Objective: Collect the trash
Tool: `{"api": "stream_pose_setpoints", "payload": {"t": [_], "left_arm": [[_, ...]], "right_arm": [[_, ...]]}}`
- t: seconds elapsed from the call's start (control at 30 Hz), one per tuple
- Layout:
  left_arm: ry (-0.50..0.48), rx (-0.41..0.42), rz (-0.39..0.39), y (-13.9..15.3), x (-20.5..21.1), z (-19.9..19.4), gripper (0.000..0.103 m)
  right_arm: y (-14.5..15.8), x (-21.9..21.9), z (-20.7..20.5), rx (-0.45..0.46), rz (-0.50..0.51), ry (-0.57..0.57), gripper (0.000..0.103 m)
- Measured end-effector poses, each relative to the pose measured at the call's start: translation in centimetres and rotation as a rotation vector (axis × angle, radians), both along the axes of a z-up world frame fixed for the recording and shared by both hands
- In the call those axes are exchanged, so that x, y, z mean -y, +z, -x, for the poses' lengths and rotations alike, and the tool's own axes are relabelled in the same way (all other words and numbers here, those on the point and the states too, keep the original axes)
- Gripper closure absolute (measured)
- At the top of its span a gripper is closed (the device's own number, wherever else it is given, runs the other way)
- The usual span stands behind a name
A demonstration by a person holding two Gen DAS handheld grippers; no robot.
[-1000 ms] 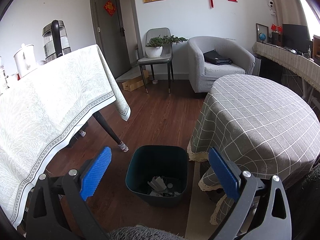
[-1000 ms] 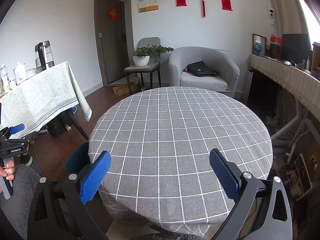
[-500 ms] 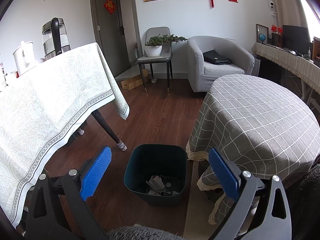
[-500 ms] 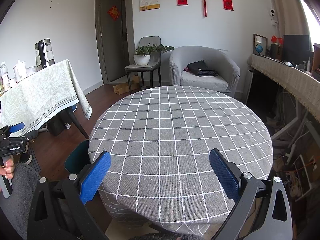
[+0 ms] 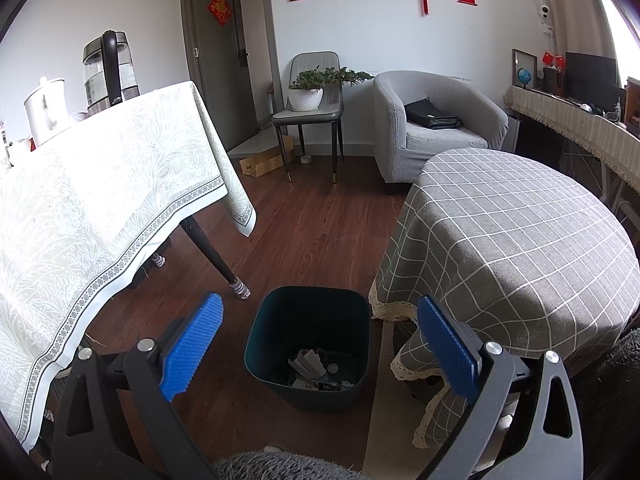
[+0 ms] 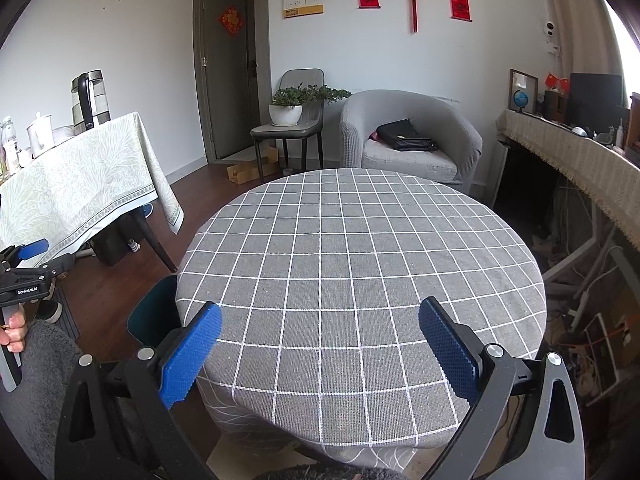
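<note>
A dark teal trash bin [image 5: 308, 344] stands on the wooden floor beside the round table, with crumpled paper scraps [image 5: 308, 364] at its bottom. My left gripper [image 5: 318, 344] hangs open above and in front of the bin, nothing between its blue pads. In the right wrist view my right gripper [image 6: 320, 350] is open over the near edge of the round table with the grey checked cloth [image 6: 360, 248]; no trash shows on the cloth. The bin's rim [image 6: 154, 316] peeks out left of the table. The left gripper [image 6: 24, 276] shows at the far left, held by a hand.
A table with a pale leaf-patterned cloth [image 5: 100, 200] stands to the left, carrying a kettle [image 5: 108, 72] and a white jug. Behind are a grey armchair [image 5: 436, 124], a chair with a potted plant [image 5: 308, 92], a cardboard box [image 5: 262, 164] and a long sideboard [image 6: 572, 152] at the right.
The left wrist view has drifted slightly, so the bin sits a little further left and up in frame. Both grippers stay open and empty; the right one barely moved.
</note>
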State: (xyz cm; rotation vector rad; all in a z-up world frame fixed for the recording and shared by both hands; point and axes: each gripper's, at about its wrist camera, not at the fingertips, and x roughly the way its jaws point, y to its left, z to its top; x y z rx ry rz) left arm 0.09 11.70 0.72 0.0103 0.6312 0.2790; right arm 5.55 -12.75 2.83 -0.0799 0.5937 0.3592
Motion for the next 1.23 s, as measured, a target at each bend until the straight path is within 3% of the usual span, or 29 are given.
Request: {"api": "stream_pose_setpoints", "payload": {"t": [1.23], "left_arm": [[0.000, -0.010, -0.008, -0.14, -0.25, -0.13, 0.003]], "right_arm": [[-0.01, 0.01, 0.00, -0.003, 0.000, -0.001, 0.003]]}}
